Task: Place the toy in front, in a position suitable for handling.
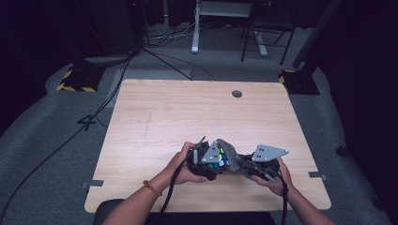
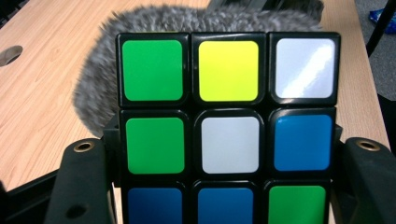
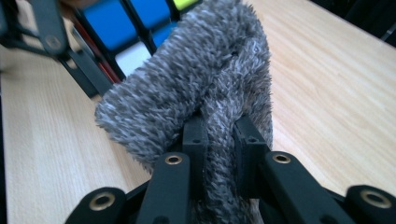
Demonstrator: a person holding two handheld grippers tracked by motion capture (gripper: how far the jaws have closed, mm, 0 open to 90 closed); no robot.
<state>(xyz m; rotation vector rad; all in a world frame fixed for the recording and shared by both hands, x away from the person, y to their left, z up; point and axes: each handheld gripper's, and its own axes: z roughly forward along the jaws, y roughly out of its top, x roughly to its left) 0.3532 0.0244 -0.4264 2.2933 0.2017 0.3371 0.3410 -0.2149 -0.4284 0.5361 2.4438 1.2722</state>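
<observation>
A Rubik's cube (image 1: 218, 159) with black edges sits between the jaws of my left gripper (image 1: 210, 163), which is shut on its sides. In the left gripper view the cube (image 2: 229, 140) shows green, yellow, white and blue stickers, and my left gripper (image 2: 224, 184) clamps it from both sides. My right gripper (image 1: 244, 165) is shut on a grey fuzzy cloth (image 1: 231, 151). The cloth (image 3: 196, 84) bunches between the right gripper (image 3: 219, 135) jaws and lies against the cube (image 3: 126, 28). Behind the cube the cloth (image 2: 154, 23) spreads out.
Both hands work near the front edge of a light wooden table (image 1: 187, 112). A round cable hole (image 1: 237, 93) sits near its far edge. Chair legs and cables lie on the grey floor beyond the table.
</observation>
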